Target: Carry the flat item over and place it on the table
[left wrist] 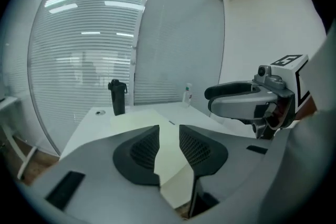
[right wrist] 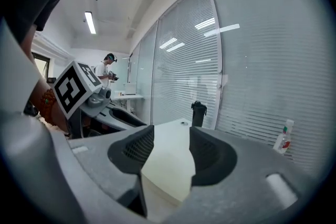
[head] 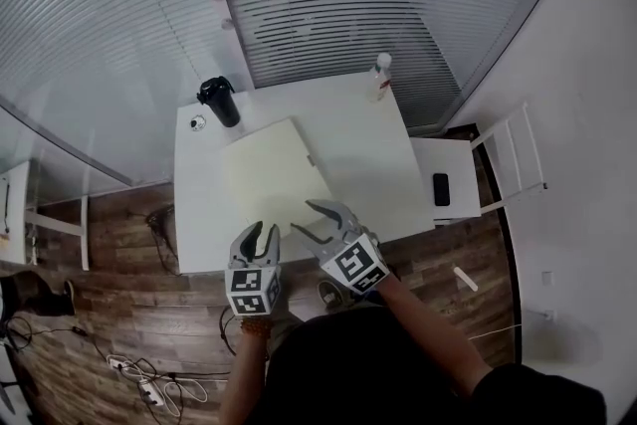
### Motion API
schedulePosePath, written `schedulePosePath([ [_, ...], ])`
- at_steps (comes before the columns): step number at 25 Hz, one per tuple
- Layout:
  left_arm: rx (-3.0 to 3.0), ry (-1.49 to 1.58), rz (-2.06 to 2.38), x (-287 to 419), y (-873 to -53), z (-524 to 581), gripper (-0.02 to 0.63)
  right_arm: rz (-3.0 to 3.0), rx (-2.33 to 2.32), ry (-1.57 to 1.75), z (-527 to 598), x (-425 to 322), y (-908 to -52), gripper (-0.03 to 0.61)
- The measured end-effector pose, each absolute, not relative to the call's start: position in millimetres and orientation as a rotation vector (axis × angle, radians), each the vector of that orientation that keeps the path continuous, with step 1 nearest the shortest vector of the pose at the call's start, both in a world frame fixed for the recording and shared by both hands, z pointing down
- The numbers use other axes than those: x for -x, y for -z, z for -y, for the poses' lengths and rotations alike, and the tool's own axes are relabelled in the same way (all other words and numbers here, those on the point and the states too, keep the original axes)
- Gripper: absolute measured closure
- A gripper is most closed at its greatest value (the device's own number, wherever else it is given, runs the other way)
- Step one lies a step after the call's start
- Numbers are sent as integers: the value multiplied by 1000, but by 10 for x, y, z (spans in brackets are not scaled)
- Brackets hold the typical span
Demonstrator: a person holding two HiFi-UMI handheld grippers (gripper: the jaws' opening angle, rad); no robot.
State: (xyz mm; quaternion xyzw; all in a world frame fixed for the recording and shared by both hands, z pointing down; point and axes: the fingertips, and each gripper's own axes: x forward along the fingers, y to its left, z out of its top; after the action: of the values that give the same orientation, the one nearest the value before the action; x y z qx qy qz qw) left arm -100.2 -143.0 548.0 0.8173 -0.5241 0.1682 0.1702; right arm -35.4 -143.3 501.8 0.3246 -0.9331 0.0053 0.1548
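A flat cream board (head: 274, 172) lies on the white table (head: 368, 154), with its near edge close to the table's front edge. My left gripper (head: 259, 239) hovers open just in front of that near edge, nothing between its fingers. To its right my right gripper (head: 320, 219) is open too, over the board's near right corner. In the left gripper view the board (left wrist: 142, 120) shows through the gap of the left gripper (left wrist: 169, 131), with the right gripper (left wrist: 210, 99) alongside. Between the open jaws of the right gripper (right wrist: 172, 136) the board (right wrist: 170, 165) fills the gap.
A black bottle (head: 219, 101) and a small round object (head: 197, 122) stand at the table's far left, a white spray bottle (head: 380, 75) at the far right. A white stool with a black phone (head: 441, 188) sits right of the table. Cables (head: 149, 383) lie on the wooden floor.
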Motion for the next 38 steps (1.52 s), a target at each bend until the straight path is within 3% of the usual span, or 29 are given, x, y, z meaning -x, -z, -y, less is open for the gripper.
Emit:
schedulePosePath([
  [3, -2416, -449, 1616, 961, -5131, 1465, 515, 2710, -944, 5, 1383, 325, -4784, 384],
  [12, -2610, -352, 1781, 767, -4322, 1425, 537, 2772, -1095, 18, 1355, 97, -4251, 488],
  [23, -2657, -306, 1740, 443, -4055, 1343, 569, 2829, -1189, 57, 1353, -58, -3959, 512],
  [27, -2669, -301, 1721, 381, -4054, 1360, 571, 2856, -1249, 60, 1363, -129, -3866, 581],
  [38, -2663, -264, 1718, 313, -3989, 1360, 578, 2844, -1272, 68, 1396, -222, -3825, 581],
])
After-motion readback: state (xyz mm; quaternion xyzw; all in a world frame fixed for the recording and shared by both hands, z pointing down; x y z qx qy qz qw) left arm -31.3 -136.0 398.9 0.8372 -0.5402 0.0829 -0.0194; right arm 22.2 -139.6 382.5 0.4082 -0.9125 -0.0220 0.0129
